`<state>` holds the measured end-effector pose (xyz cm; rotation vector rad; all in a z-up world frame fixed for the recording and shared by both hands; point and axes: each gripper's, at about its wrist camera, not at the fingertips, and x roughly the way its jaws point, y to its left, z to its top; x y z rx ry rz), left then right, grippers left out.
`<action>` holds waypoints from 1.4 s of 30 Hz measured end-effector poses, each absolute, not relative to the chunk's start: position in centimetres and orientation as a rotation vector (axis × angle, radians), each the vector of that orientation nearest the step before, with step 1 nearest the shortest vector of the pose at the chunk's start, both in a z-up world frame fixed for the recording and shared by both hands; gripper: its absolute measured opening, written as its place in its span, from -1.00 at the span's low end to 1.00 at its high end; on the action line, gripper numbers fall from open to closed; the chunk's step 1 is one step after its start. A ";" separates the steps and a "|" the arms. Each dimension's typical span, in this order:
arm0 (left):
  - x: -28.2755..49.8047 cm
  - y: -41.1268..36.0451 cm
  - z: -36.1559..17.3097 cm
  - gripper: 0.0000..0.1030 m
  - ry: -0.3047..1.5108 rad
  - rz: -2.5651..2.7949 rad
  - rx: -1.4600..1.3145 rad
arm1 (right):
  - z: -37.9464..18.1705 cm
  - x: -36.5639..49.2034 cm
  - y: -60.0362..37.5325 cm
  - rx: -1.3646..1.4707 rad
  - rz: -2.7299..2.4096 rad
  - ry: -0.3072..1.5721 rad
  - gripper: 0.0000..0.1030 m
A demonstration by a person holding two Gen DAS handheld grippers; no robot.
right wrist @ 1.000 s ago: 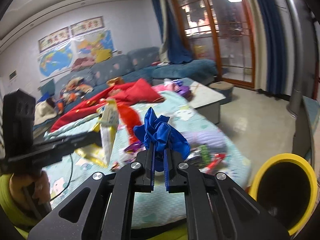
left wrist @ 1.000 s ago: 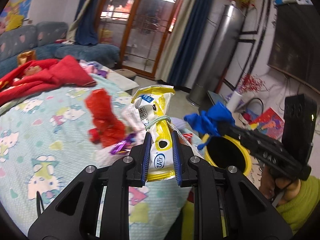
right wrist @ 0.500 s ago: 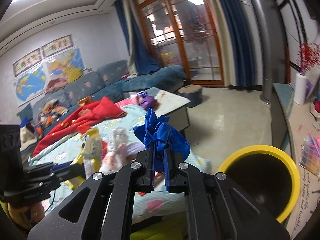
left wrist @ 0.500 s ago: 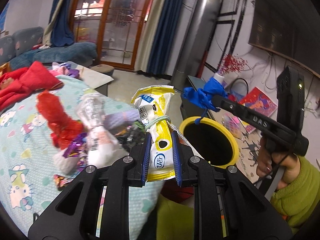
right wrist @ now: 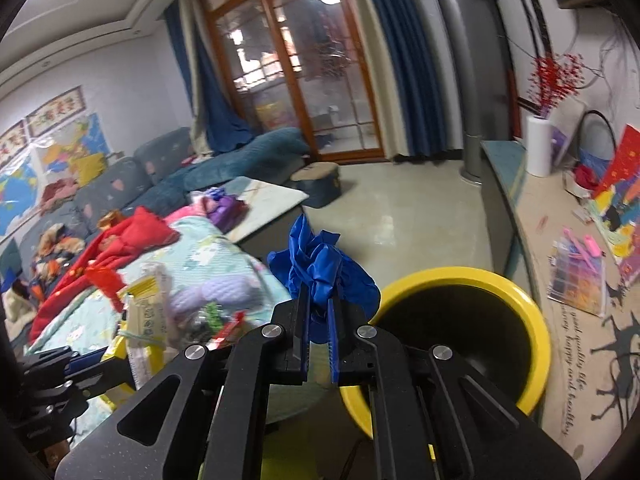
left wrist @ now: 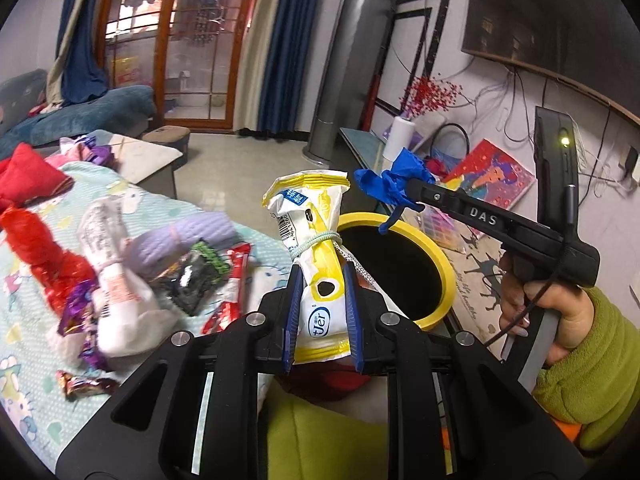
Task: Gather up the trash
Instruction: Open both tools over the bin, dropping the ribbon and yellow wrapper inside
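A home living room, cluttered and lived in. In the right wrist view a grey-blue sofa [right wrist: 120, 184] at ten o'clock is heaped with clothes, under world maps [right wrist: 48, 168] taped to the wall. Wood-framed glass doors [right wrist: 296, 80] with blue curtains [right wrist: 404, 52] stand at twelve o'clock, beside a tall grey floor-standing air conditioner [right wrist: 452, 60]. A cartoon-print blanket [right wrist: 208, 258] at nine o'clock lies strewn with snack wrappers and a red garment [right wrist: 120, 240]. At two o'clock a low console [right wrist: 504, 160] carries a white paper roll [right wrist: 538, 146] and red berry sprigs [right wrist: 554, 76]. In the left wrist view a dark wall-mounted television [left wrist: 560, 20] hangs at one o'clock.
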<state>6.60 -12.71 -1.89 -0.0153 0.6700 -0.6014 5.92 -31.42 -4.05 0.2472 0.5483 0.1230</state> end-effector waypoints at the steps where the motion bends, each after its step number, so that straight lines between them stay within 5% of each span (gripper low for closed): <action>1: 6.7 -13.1 -2.1 -0.72 0.675 -0.610 -0.011 | -4.2 5.9 -32.0 0.254 0.114 0.555 -0.86; 35: 13.9 -25.8 -10.6 -0.71 0.874 -0.749 0.090 | -12.3 8.6 -43.9 0.488 -0.109 0.771 -0.81; 40: 14.4 -25.5 -10.6 -0.37 0.874 -0.727 0.069 | -12.5 8.4 -44.5 0.506 -0.142 0.764 -0.31; 42: 14.4 -24.6 -10.4 0.05 0.864 -0.712 0.052 | -12.4 8.4 -44.7 0.509 -0.146 0.756 -0.30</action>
